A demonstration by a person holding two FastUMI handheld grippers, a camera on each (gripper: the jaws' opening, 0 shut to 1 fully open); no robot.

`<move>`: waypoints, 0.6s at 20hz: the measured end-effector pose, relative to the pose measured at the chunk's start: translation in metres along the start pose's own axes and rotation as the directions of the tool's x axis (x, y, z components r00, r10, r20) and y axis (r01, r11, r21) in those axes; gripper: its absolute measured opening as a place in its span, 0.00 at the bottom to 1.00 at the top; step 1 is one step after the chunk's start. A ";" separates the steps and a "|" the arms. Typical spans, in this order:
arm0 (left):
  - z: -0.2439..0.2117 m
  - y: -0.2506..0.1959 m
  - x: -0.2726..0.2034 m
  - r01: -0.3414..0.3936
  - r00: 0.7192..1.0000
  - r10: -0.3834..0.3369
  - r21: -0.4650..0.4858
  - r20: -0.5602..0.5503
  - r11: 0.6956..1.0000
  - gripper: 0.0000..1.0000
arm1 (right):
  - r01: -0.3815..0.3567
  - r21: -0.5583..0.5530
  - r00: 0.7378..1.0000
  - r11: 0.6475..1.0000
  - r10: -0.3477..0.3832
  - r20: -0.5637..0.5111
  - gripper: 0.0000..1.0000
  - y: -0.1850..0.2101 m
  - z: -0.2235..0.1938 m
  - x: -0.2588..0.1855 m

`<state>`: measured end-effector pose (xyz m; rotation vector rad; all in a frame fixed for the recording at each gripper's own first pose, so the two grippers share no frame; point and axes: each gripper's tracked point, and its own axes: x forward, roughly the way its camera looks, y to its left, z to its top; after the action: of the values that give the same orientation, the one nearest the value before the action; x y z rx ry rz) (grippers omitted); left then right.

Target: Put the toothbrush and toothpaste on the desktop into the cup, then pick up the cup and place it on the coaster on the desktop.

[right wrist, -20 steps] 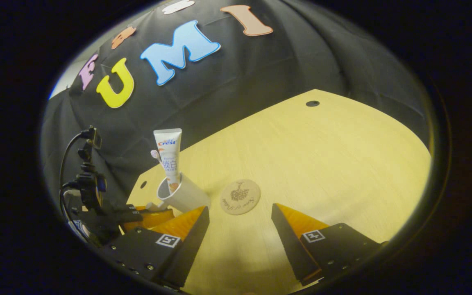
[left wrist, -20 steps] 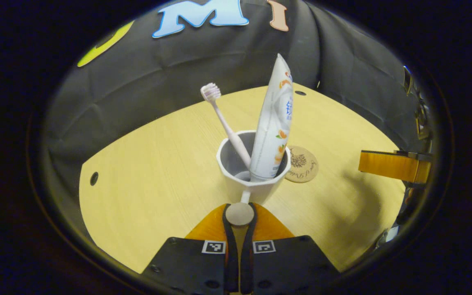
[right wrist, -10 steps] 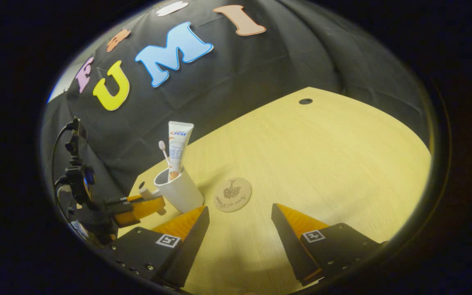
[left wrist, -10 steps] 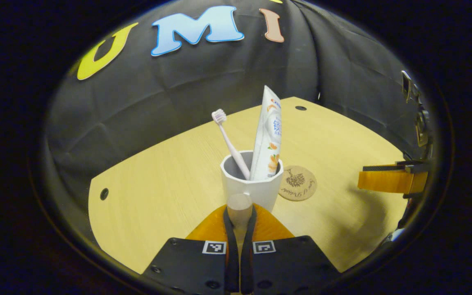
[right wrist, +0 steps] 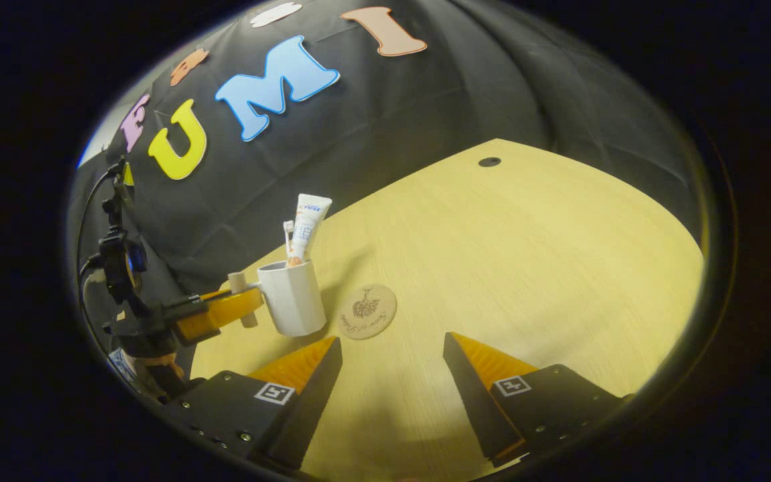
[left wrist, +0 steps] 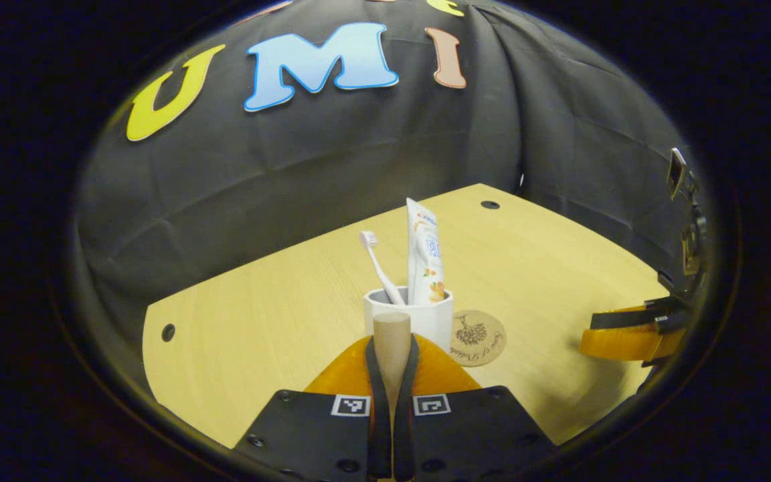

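A white cup (left wrist: 419,321) holds a pink toothbrush (left wrist: 377,264) and a white toothpaste tube (left wrist: 424,258), both standing up out of it. My left gripper (left wrist: 392,345) is shut on the cup's wooden handle (left wrist: 392,335). In the right gripper view the cup (right wrist: 292,298) stands upright, held by the left gripper (right wrist: 225,311) at the handle (right wrist: 237,284). It is just left of the round wooden coaster (right wrist: 367,311); I cannot tell whether its base touches the table. My right gripper (right wrist: 392,345) is open, near the table's front edge.
The light wooden table (right wrist: 526,254) has a cable hole (right wrist: 490,161) near its far corner. Black cloth walls close off the back and sides. The right gripper's orange finger (left wrist: 626,335) shows at the right edge of the left gripper view.
The cup has gone from tilted toward my left gripper to upright, still held by its handle. It has shifted a little toward the coaster. The right gripper has stayed open and nearly still.
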<state>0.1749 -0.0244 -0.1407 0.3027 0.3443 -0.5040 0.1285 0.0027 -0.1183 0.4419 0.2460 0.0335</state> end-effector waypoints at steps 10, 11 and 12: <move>0.047 -0.025 0.011 0.027 0.997 -0.028 0.003 0.068 1.000 0.09 | 0.006 0.011 1.000 1.000 -0.006 -0.017 0.92 -0.016 0.001 -0.002; 0.051 -0.030 0.014 0.036 0.997 -0.036 0.010 0.072 0.999 0.09 | 0.008 0.010 1.000 1.000 -0.007 -0.018 0.92 -0.017 0.002 -0.003; 0.055 -0.037 0.018 0.045 0.996 -0.046 0.011 0.075 0.999 0.09 | 0.010 0.009 1.000 1.000 -0.010 -0.019 0.92 -0.019 0.004 -0.003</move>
<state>0.1845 -0.0827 -0.1058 0.2847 0.2758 -0.5605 0.1259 -0.0165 -0.1226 0.4498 0.2673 0.0267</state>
